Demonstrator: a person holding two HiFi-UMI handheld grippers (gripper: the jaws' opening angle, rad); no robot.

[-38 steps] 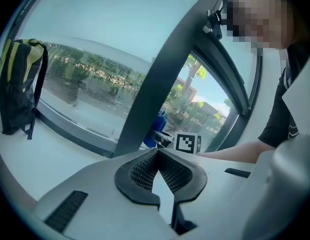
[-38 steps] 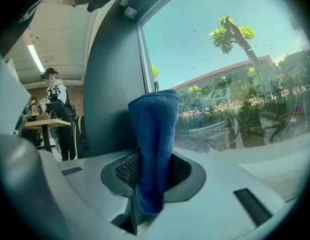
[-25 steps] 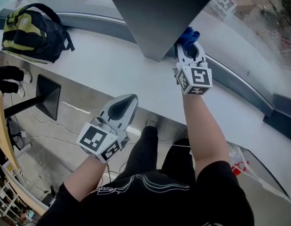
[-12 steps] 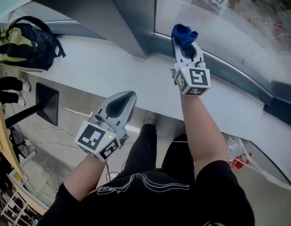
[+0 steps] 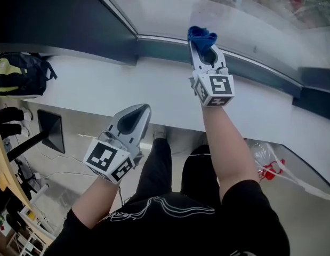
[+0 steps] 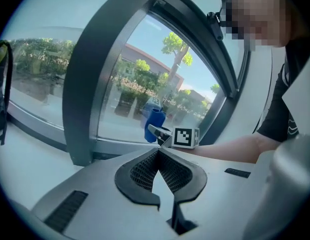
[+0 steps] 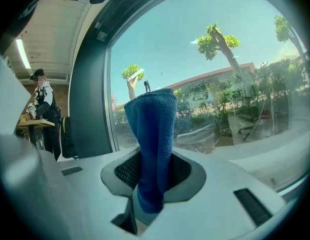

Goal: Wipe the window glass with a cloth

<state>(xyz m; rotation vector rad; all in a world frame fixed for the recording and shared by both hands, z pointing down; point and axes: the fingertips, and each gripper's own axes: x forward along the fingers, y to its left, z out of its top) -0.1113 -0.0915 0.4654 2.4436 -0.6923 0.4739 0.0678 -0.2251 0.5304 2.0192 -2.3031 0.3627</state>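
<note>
Our right gripper has its jaws clamped on the blue cloth, which stands up past the tips in a folded wad. In the head view this gripper sits at about 1 o'clock. The cloth points toward 12 o'clock at the lower edge of the window glass, just above the white sill. We cannot tell whether the cloth touches the pane. Our left gripper has its jaws pressed together on nothing and hangs at about 8 o'clock, off the sill's near edge. A backpack rests on the sill at 9 o'clock. We judge the task barely begun: the cloth is gripped and brought to the glass, no wiped track shows, and nearly the whole pane is left.
</note>
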